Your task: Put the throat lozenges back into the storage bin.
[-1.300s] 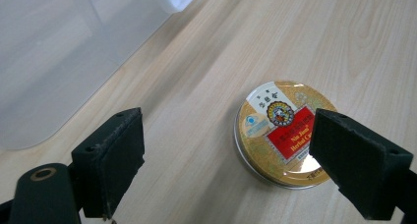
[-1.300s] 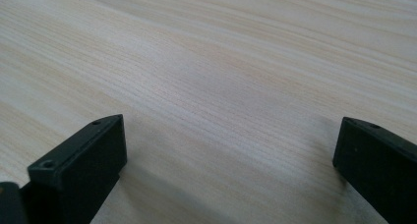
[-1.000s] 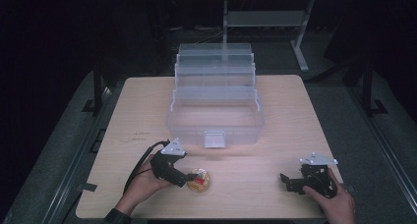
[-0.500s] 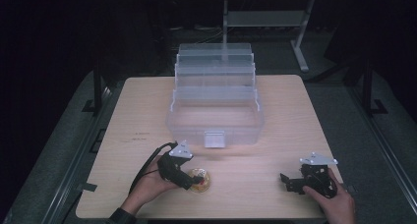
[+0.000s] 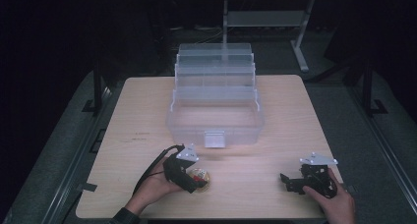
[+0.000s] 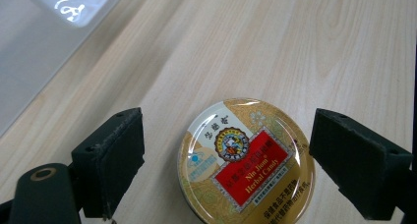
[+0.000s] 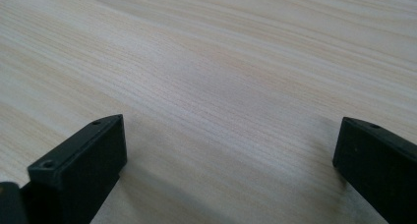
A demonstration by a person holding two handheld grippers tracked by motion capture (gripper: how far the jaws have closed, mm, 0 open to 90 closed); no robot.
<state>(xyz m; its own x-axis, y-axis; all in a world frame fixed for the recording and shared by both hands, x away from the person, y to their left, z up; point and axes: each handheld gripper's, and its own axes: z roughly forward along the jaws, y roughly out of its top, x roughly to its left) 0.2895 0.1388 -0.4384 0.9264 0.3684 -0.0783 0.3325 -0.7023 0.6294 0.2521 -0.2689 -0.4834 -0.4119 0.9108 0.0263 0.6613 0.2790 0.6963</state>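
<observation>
1. High view: a wooden table (image 5: 147, 116) fills the centre of the frame. A clear plastic box (image 5: 216, 103) with stepped tiers stands at the middle of the table, its latch facing the lower edge. At lower left, a hand holds the left gripper (image 5: 193, 181) directly over a round candy tin (image 5: 200, 177). At lower right, the other hand holds the right gripper (image 5: 287, 181) low over bare wood, well apart from the tin.
2. Left gripper view: the tin (image 6: 247, 161) lies flat on the table at lower centre, lid up, with a gold rim and a red label. The two black jaws stand spread on either side of it, with a gap between each jaw and the tin. A corner of the clear box (image 6: 44, 42) occupies the upper left.
3. Right gripper view: the jaws are spread wide at the lower left and lower right corners, with bare tabletop (image 7: 221, 86) between them.
</observation>
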